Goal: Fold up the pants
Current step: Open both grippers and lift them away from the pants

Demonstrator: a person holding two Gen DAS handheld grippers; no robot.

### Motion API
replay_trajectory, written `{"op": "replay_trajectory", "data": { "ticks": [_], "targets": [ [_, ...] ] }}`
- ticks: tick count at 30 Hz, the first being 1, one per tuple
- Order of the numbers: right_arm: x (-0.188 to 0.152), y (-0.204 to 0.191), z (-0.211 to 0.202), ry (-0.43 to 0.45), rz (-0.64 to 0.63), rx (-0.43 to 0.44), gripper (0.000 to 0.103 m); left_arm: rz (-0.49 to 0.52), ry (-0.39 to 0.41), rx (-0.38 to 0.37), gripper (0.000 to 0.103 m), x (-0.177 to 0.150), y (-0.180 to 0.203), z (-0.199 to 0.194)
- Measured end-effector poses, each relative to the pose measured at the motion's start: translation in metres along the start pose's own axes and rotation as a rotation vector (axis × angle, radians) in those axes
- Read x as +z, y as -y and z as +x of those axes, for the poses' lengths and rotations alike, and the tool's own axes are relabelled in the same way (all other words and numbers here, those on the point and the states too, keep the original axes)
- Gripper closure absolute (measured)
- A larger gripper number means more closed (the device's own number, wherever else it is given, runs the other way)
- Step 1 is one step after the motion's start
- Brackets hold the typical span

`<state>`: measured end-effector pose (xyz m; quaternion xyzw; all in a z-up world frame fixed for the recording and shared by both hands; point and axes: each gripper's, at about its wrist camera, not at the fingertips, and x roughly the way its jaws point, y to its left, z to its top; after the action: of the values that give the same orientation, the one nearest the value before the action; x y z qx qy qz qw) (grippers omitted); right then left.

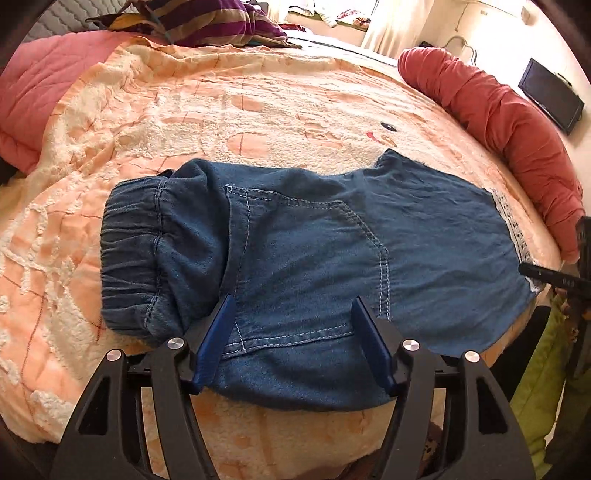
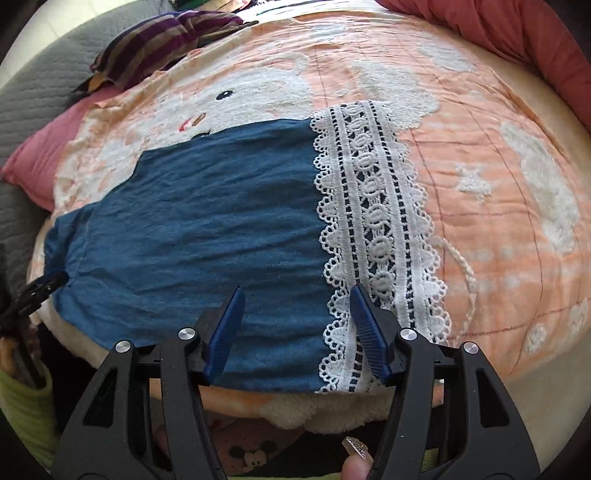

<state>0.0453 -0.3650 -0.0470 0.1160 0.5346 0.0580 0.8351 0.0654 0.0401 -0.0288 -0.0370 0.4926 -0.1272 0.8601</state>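
Denim pants (image 1: 295, 251) lie flat across the peach bedspread (image 1: 184, 122), folded lengthwise from the look of it, waistband to the left and leg ends to the right. The left gripper (image 1: 293, 306) hangs over the near edge at the seat, blue fingers (image 1: 218, 339) spread wide, pocket stitching showing between them, nothing pinched. Whether the tips touch the cloth is hard to tell from this angle.

Over on the right wrist view, the right gripper (image 2: 295, 295) sits above the hem end, jaws just as wide, one finger over plain denim and the other over the white lace trim (image 2: 373, 236) that borders the leg. Nothing held there either.

Surroundings: an elastic waistband (image 1: 127, 254) bunches up at the left end of the garment. A red rolled quilt (image 1: 517, 147) runs along the far right edge of the bed, well apart from the denim. A pink pillow (image 1: 33, 103) lies at the far left, and a purple striped cloth (image 1: 218, 22) is heaped at the head of the bed. A dark screen (image 1: 550, 94) stands against the wall beyond the quilt. A grey quilted cover (image 2: 33, 96) curves along the left. The bedspread around the pants carries only its white tufted rabbit pattern (image 2: 258, 92). A thumb with a glittered nail (image 2: 354, 454) shows at the bottom.
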Motion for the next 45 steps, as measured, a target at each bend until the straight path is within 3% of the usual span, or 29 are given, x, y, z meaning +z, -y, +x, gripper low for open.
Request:
{"op": "replay_trajectory", "data": {
  "ticks": [9,13,18,19,20,35,45],
  "targets": [
    [-0.006,-0.003,-0.028,0.096,0.016,0.033,0.039,0.019,0.066,-0.017,0.032,0.001,0.015,-0.026],
    [-0.009,-0.001,-0.052,0.162,0.011,0.034,0.032,0.062,0.107,-0.031,0.022,0.005,0.035,-0.045],
    [-0.012,0.006,-0.073,0.221,0.024,0.019,0.025,0.105,0.150,-0.043,0.021,0.014,0.060,-0.062],
    [-0.013,0.008,-0.077,0.234,0.026,0.015,0.023,0.115,0.155,-0.045,0.009,0.017,0.066,-0.064],
    [-0.015,0.011,-0.082,0.249,0.030,0.008,0.021,0.124,0.160,-0.042,0.005,0.020,0.072,-0.066],
    [-0.028,0.039,-0.110,0.350,0.108,0.001,0.016,0.308,0.159,-0.119,0.005,0.069,0.176,-0.048],
    [-0.027,0.039,-0.090,0.312,0.130,0.042,0.015,0.453,0.103,-0.139,0.005,0.104,0.251,0.007]
  ]
}}
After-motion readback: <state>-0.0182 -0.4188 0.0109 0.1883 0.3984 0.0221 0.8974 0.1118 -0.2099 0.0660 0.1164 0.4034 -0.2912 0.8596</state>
